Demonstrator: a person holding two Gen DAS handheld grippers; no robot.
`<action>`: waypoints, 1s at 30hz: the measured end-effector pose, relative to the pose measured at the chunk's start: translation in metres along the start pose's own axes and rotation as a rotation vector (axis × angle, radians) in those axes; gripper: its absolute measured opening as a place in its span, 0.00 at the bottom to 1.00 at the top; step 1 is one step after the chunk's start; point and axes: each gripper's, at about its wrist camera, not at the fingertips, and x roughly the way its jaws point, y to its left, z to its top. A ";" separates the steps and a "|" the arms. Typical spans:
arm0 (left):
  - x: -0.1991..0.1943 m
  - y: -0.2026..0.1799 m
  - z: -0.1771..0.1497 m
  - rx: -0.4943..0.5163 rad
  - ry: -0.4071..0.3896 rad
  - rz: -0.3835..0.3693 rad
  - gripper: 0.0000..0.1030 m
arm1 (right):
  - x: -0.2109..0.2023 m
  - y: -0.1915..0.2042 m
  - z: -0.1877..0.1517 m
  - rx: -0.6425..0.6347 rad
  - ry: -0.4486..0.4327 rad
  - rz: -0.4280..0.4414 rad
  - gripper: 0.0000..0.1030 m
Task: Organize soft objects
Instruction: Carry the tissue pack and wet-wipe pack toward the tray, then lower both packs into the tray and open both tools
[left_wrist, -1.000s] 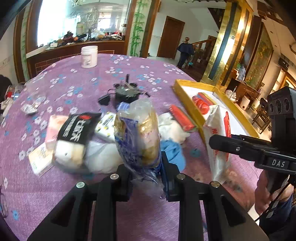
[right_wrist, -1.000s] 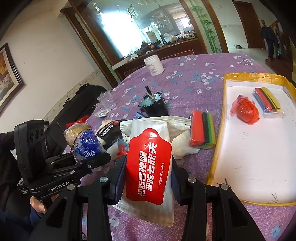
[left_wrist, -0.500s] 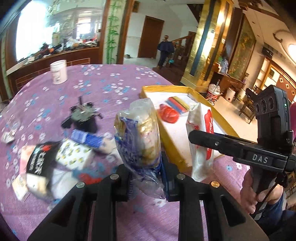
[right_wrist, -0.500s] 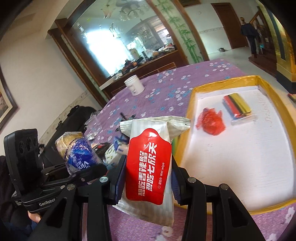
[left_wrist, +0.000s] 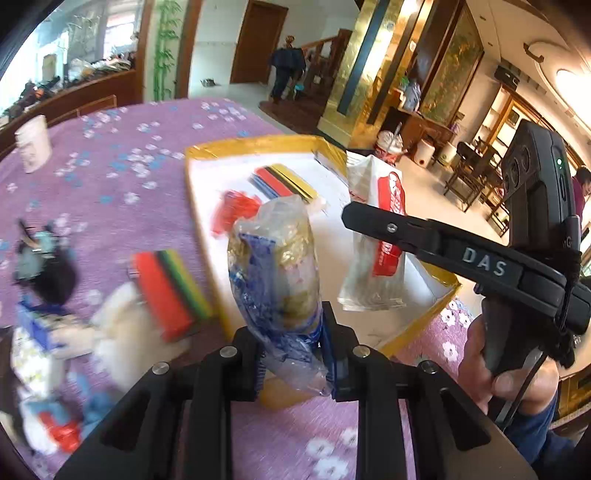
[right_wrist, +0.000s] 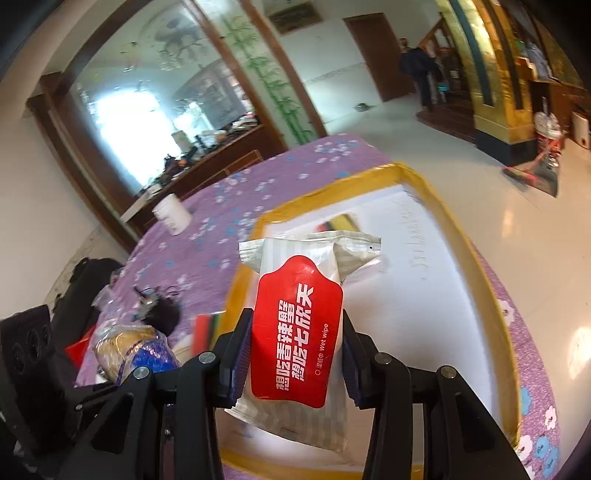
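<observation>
My left gripper (left_wrist: 293, 354) is shut on a crinkled clear bag with blue print (left_wrist: 275, 280), held upright at the near edge of the yellow-rimmed white tray (left_wrist: 207, 236). My right gripper (right_wrist: 293, 354) is shut on a wet wipe pack with a red label (right_wrist: 297, 332), held over the tray's white floor (right_wrist: 424, 295). The same pack (left_wrist: 376, 236) and the right gripper's black body show at the right of the left wrist view. In the tray lie a red crumpled thing (left_wrist: 234, 210) and a striped sponge pack (left_wrist: 284, 184).
A purple flowered cloth (left_wrist: 122, 177) covers the table. Left of the tray lie a striped sponge stack (left_wrist: 170, 288), white soft things (left_wrist: 125, 339) and small packets. A white cup (left_wrist: 33, 142) stands far back. A black device (left_wrist: 51, 273) sits at the left.
Both grippers have swung rightward from the pile of soft things toward the tray, each keeping its pack. The tray now fills the middle of both views.
</observation>
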 end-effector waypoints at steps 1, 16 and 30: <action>0.008 -0.004 0.001 0.000 0.010 -0.013 0.23 | 0.004 -0.005 -0.001 0.014 0.006 -0.014 0.45; 0.054 -0.003 0.007 0.032 0.002 0.070 0.24 | 0.033 -0.009 -0.008 -0.048 -0.026 -0.118 0.47; 0.039 -0.032 -0.008 0.212 -0.139 0.241 0.72 | 0.012 -0.004 -0.009 -0.064 -0.126 -0.141 0.64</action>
